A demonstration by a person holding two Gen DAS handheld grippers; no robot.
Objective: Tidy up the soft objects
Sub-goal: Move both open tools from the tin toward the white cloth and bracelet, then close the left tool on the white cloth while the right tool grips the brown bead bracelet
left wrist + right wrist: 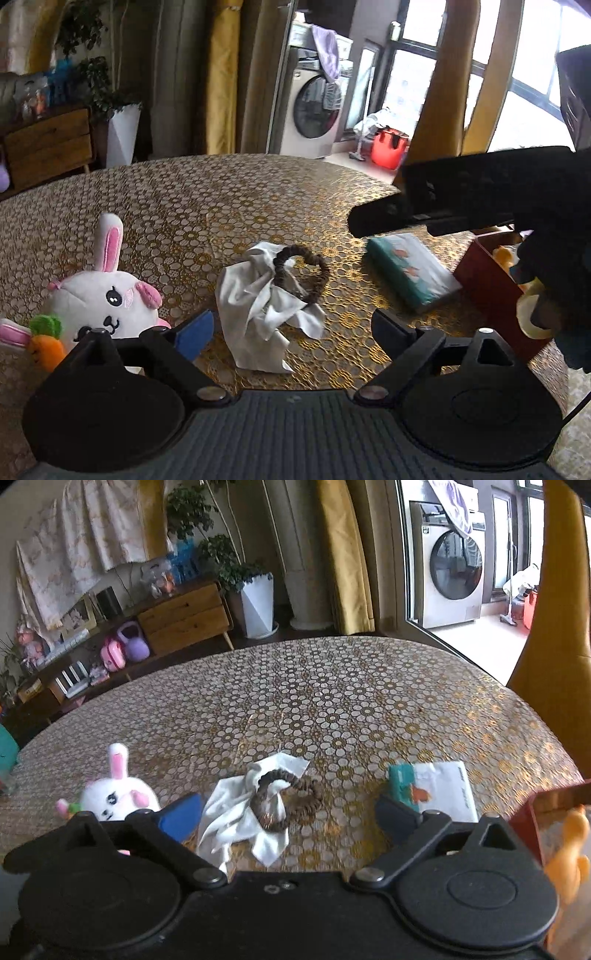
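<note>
**Left wrist view: both hand-held grippers spread wide over the crumpled cloth**

Left wrist view puts your left hand-held gripper (pixel 291 328) at the bottom centre of the frame, its two fingers spread wide with nothing between them. The blue pad (pixel 195 334) on one finger sits at lower left. Just ahead of the gap, a crumpled white cloth (pixel 258 306) lies on the bench (pixel 221 199), with a brown scrunchie (pixel 301 275) resting partly on top of it, toward the cloth's upper right.

At the left of that frame you have a white plush rabbit (pixel 107 291) with pink ears, and a small plush carrot (pixel 46 345) touching its lower left side. Right of the cloth, apart from it, a teal and white tissue pack (pixel 413 273) lies flat. Further right stands a dark red box (pixel 491 280) with something yellow inside, mostly hidden by your right hand-held gripper (pixel 373 218), which reaches in from the right edge above the tissue pack.

From the right wrist view, your right hand-held gripper (pixel 290 812) is also spread wide and empty. The cloth (pixel 236 812) and scrunchie (pixel 284 797) sit just ahead of its fingers, the rabbit (pixel 114 794) at lower left, the tissue pack (pixel 439 790) at right, and the red box (pixel 546 812) at the right edge with an orange-yellow plush (pixel 569 853) in it.
</note>
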